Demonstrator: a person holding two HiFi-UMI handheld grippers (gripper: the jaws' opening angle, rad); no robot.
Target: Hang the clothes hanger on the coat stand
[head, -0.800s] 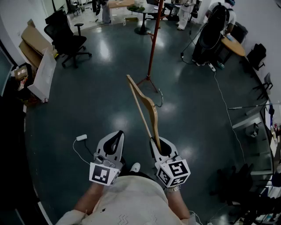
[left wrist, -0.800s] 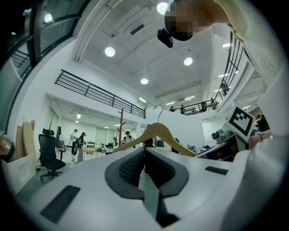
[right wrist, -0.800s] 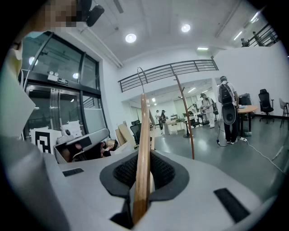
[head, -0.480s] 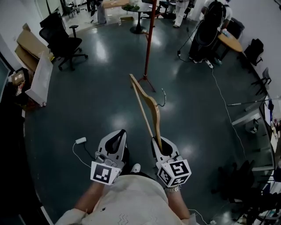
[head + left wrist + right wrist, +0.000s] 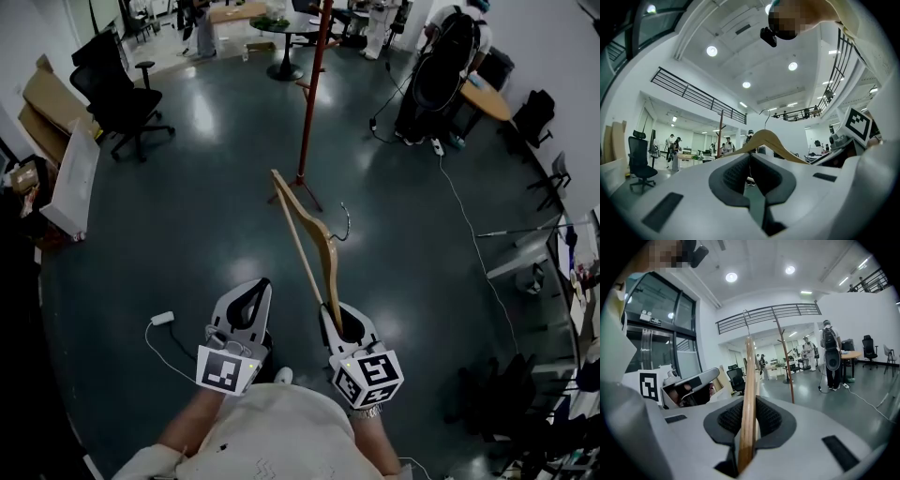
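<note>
Since the earlier frame the coat stand (image 5: 309, 94) has drawn nearer and slid a little leftward in the head view, and more of its red pole with its side pegs now shows; the office chair (image 5: 117, 89) at the far left of the floor (image 5: 187, 216) has likewise shifted. Both grippers are held out low in front of the person much as before. The right gripper (image 5: 342, 323) has its jaws closed on one end of the wooden clothes hanger (image 5: 314, 239), the wood pinched between the pads, as the right gripper view confirms. From that grip the hanger rises forward and to the left, its metal hook on the right side and its free end reaching toward the foot of the stand without touching it. The left gripper (image 5: 246, 300) is just beside the right one, its jaws together at the tips with nothing between them. A small white plug on a cable (image 5: 162, 319) lies on the floor left of the left gripper.
</note>
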